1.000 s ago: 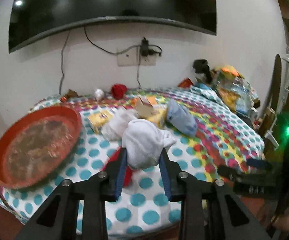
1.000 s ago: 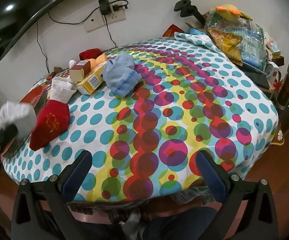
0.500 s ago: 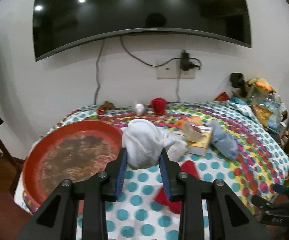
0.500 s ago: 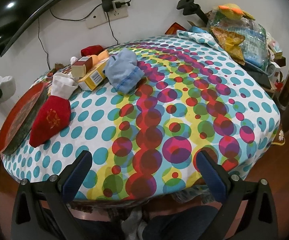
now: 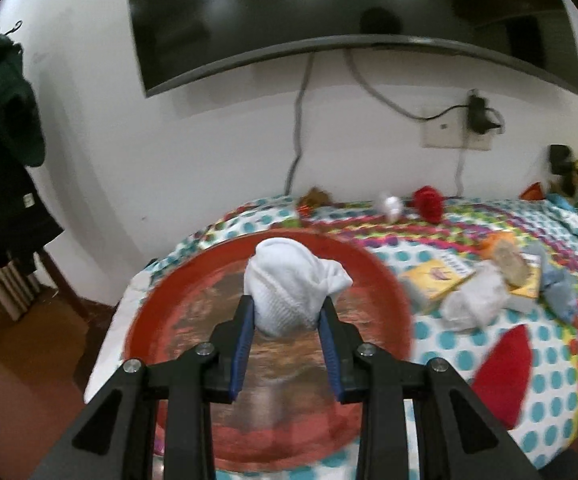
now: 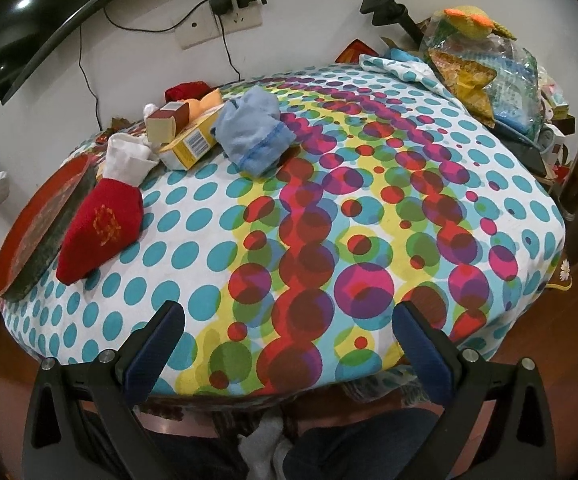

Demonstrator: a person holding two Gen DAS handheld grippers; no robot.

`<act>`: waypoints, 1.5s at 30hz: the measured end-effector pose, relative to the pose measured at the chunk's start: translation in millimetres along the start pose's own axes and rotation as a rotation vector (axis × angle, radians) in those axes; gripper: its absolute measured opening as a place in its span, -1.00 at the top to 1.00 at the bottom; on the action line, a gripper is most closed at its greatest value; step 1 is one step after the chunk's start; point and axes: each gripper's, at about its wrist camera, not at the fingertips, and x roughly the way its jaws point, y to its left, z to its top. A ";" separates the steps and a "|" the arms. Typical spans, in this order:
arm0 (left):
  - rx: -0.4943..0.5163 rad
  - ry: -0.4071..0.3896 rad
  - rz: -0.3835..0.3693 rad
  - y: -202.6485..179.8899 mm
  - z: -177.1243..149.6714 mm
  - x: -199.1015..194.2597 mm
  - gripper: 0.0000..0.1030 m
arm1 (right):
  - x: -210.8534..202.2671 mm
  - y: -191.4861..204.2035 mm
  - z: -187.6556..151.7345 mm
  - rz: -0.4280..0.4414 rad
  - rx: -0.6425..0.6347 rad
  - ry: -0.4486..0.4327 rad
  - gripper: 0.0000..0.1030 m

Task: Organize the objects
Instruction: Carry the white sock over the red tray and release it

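White rolled sock (image 5: pixel 289 286) is sitting pinched in my left gripper (image 5: pixel 288 354), which I'm carrying above the red tray (image 5: pixel 385 280) to drop it there, while I'm keeping my right gripper (image 6: pixel 287 354) wide and empty.

We can read no words anywhere. The yellow box (image 6: pixel 191 145) on the dotted tablecloth (image 6: pixel 369 240) shows a barcode on its end face, but its digits are too small for us to make out. In the left wrist view the same yellow box (image 5: pixel 437 280) carries dark print on its top face, blurred beyond reading. The red pouch (image 6: pixel 101 228) bears a gold embroidered emblem, which we cannot resolve into characters. The small brown carton (image 6: pixel 169 120) shows a pale label with no legible lettering.
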 end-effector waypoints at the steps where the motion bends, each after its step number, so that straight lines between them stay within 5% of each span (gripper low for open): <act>1: -0.003 0.009 0.016 7.7 0.1 5.5 0.38 | 1.2 0.7 -0.7 0.000 -0.003 0.003 -1.00; 13: -0.028 0.164 0.154 67.0 -16.2 75.0 0.38 | 4.9 6.5 -3.8 -0.031 -0.045 -0.002 -1.00; 25: -0.136 0.268 0.161 106.0 -26.1 124.6 0.33 | 11.4 19.7 -10.4 -0.110 -0.137 -0.026 -1.00; 32: -0.190 0.267 0.150 117.2 -9.3 142.1 -0.03 | 11.1 22.4 -13.7 -0.112 -0.162 -0.045 -1.00; 39: -0.271 0.060 0.009 136.2 5.0 63.0 -0.17 | 10.0 23.7 -18.1 -0.104 -0.170 -0.085 -1.00; 45: -0.323 -0.016 -0.129 126.1 -59.9 -25.2 -0.31 | 9.5 23.2 -23.9 -0.092 -0.189 -0.161 -1.00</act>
